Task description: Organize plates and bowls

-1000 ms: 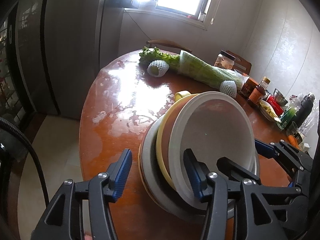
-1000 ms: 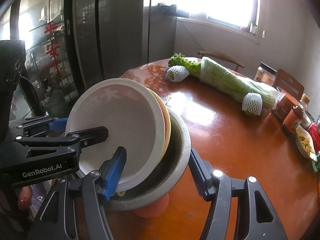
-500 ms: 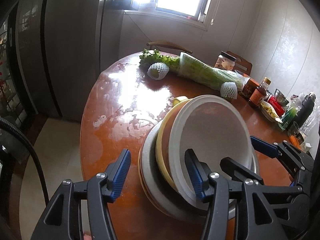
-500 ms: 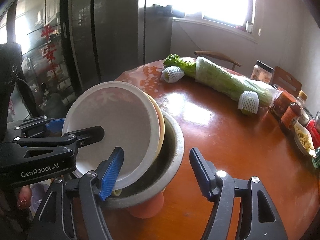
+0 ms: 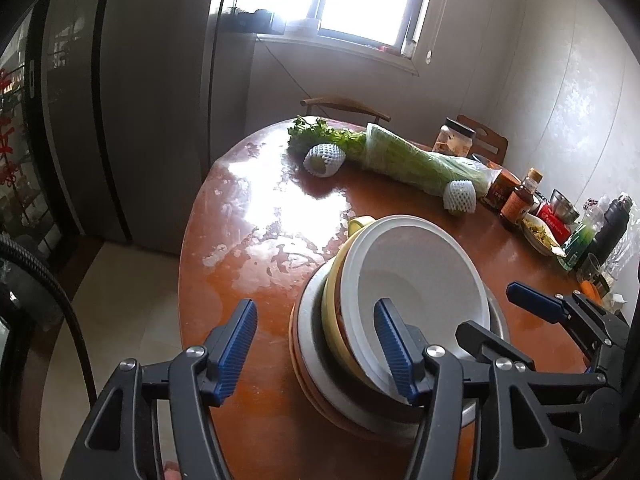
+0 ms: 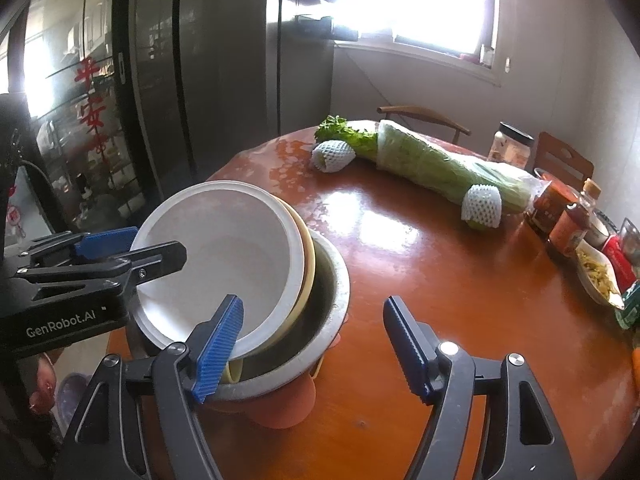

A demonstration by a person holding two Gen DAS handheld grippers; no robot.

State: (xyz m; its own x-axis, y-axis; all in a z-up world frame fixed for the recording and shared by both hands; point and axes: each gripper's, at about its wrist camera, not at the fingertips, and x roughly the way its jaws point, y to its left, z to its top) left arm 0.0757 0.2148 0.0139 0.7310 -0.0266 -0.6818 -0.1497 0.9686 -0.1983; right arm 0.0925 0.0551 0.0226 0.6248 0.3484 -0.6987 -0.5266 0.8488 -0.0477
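A stack of dishes stands at the near edge of the round wooden table. A white bowl leans tilted inside a yellow bowl, which sits in a grey metal bowl on an orange bowl. My left gripper is open, its right finger inside the white bowl's near rim. My right gripper is open, its left finger against the white bowl's rim, straddling the stack's right side.
Bagged celery, leafy greens and two foam-netted fruits lie at the table's far side. Jars, sauce bottles, a flask and food dishes crowd the right edge. A dark fridge stands left.
The white bowl has tipped further back, from nearly upright toward lying in the stack. Both grippers have drawn back and up a little and stay open.
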